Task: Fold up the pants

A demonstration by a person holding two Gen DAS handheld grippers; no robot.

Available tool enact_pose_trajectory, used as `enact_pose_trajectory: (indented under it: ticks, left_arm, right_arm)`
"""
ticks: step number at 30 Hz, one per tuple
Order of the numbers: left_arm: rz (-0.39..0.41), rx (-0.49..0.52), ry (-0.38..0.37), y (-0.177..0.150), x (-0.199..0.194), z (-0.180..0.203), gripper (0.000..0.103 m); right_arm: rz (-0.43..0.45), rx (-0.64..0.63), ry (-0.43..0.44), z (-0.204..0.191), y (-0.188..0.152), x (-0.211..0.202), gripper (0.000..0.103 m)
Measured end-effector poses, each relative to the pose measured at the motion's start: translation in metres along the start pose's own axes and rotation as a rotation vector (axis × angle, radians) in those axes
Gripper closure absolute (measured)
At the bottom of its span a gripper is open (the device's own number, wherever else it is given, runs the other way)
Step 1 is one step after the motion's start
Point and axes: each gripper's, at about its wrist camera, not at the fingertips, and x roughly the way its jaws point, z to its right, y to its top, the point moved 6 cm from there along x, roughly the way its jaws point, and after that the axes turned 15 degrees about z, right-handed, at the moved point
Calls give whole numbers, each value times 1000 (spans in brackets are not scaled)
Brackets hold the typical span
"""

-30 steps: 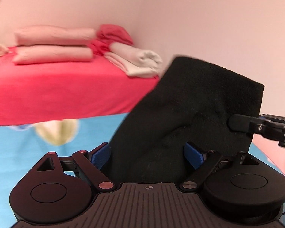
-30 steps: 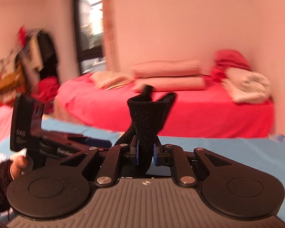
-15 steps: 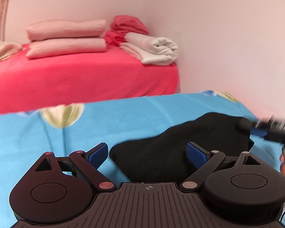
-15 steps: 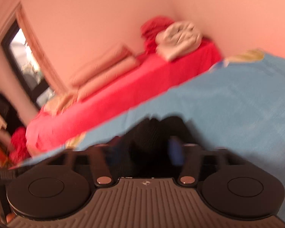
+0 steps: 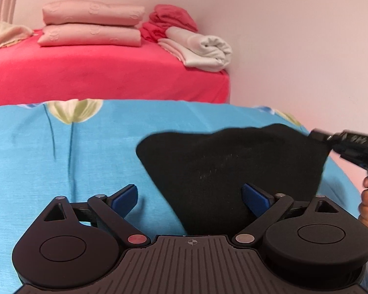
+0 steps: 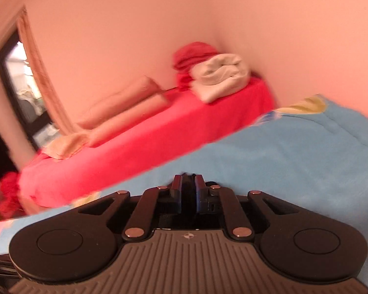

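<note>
The black pants lie on the blue flowered bedspread in the left wrist view, their near end running down between my left fingers. My left gripper is open, its blue pads apart, with cloth lying between them. My right gripper reaches in from the right at the pants' far right corner. In the right wrist view my right gripper is shut on a thin strip of black cloth low over the bedspread.
A red bed stands behind with two pink pillows, a rolled white blanket and red cloth. A pink wall runs along the right. A dark window is at far left.
The pants were held up in the air and have come down flat onto the bedspread. My left gripper let go. My right gripper swung down and right, still gripping the cloth.
</note>
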Motion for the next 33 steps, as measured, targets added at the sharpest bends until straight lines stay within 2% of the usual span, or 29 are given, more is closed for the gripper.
enact_pose_trajectory:
  ticks: [2, 3, 4, 5, 6, 7, 9, 11, 13, 15, 16, 18, 19, 21, 22, 23, 25, 27, 30, 33]
  left_arm:
    - [-41, 24, 27, -6, 7, 3, 0]
    - [-50, 22, 31, -7, 7, 3, 0]
    - [-48, 20, 40, -7, 5, 3, 0]
    - [-48, 23, 49, -6, 4, 3, 0]
    - [-49, 30, 56, -5, 4, 4, 0]
    - [-50, 38, 61, -4, 4, 6, 0]
    - [-47, 60, 70, -5, 5, 11, 0]
    - [-45, 83, 86, -8, 7, 16, 0]
    - [-43, 103, 105, -10, 7, 20, 0]
    - [-43, 111, 114, -9, 7, 21, 0]
    - [-46, 115, 114, -9, 7, 21, 0]
    - [-53, 115, 113, -9, 8, 20, 0]
    - [-55, 114, 114, -8, 8, 20, 0]
    - [-57, 117, 112, -8, 8, 20, 0]
    - [-57, 123, 115, -9, 8, 20, 0]
    - [-57, 130, 118, -8, 8, 20, 0]
    - [-57, 136, 122, -8, 9, 20, 0]
    - [-59, 135, 120, -8, 10, 21, 0]
    - [-67, 114, 108, -7, 15, 19, 0]
    - [-119, 14, 25, -11, 26, 11, 0]
  right_arm:
    - [-123, -67, -65, 9, -27, 14, 89]
    - [-98, -104, -75, 10, -28, 12, 83]
    - [-63, -129, -91, 8, -23, 6, 67]
    - [-8, -155, -125, 6, -14, -1, 59]
    - [62, -201, -147, -1, -5, -9, 56]
    - [114, -256, -131, -12, 2, -14, 49]
    - [130, -323, -26, -42, 7, -15, 41]
    - [81, -355, 121, -72, -1, -8, 36]
    - [9, -361, 233, -91, -16, 4, 33]
    - [-73, -305, 290, -92, -32, 21, 33]
    - [-111, -270, 280, -86, -38, 30, 33]
    - [-143, -213, 203, -62, -41, 47, 53]
    - [-130, -159, 187, -47, -36, 50, 72]
    - [-93, 0, 144, -19, -21, 50, 73]
    - [-65, 47, 126, -9, -15, 45, 57]
    - [-47, 38, 88, -2, -10, 41, 28]
    - [-8, -58, -2, 5, -4, 33, 13]
    - [-29, -94, -16, 11, -4, 27, 11]
    - [-192, -49, 28, 18, -19, 37, 6]
    - [-325, 31, 66, 23, -42, 44, 2]
